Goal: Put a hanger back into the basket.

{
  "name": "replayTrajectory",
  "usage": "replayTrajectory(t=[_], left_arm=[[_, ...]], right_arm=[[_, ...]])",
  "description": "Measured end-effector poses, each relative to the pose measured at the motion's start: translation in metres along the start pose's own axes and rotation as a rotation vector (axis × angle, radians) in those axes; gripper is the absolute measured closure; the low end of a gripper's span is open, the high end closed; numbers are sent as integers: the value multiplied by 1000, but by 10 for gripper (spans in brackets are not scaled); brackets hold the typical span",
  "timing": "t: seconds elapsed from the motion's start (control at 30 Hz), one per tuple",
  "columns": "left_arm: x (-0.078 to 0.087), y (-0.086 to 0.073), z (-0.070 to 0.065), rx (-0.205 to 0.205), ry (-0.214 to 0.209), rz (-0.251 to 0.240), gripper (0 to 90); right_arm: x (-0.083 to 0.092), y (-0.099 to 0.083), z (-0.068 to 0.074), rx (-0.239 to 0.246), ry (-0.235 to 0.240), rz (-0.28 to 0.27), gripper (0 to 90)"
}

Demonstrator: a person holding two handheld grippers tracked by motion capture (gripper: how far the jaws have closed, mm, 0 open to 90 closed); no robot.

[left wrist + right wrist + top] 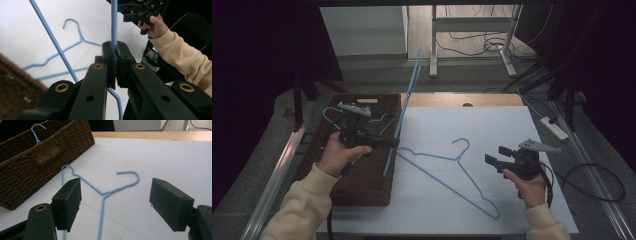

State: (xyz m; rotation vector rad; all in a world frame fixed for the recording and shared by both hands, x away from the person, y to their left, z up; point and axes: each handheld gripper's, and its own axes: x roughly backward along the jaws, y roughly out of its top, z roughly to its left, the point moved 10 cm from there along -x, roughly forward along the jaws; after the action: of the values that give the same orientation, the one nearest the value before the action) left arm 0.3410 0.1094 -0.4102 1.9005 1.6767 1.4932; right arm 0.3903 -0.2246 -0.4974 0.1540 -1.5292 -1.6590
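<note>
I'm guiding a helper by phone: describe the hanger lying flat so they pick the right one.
Start from the white table sheet, right of the brown wicker basket. The flat blue wire hanger lies at the sheet's middle, hook pointing away from the person. Unlike the other blue hanger, which stands up clamped in the left claw, nothing holds it.

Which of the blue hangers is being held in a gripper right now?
The hanger standing up at the basket's edge: the left gripper is shut on its wire. The other hanger lies flat on the white sheet, untouched, with the right gripper's jaws open beside it.
</note>
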Motion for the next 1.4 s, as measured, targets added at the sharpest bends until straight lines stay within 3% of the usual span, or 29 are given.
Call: replayTrajectory(t=[0.47,0.87,1.1,1.27,1.4], left_arm=[[45,-27,22,-8,2,39,871],[60,-51,42,-14,30,71,872],[73,-62,55,4,41,78,873],[76,-77,66,3,55,140,872],[75,-84,72,24,55,157,872]], right_arm=[[-2,-7,-6,-19,-18,12,257],[-3,-10,-9,-23,-28,19,258],[-3,-11,-11,-24,-35,21,259],[-3,-12,-11,-23,-36,22,260],[-3,-12,-11,-22,-37,22,260]])
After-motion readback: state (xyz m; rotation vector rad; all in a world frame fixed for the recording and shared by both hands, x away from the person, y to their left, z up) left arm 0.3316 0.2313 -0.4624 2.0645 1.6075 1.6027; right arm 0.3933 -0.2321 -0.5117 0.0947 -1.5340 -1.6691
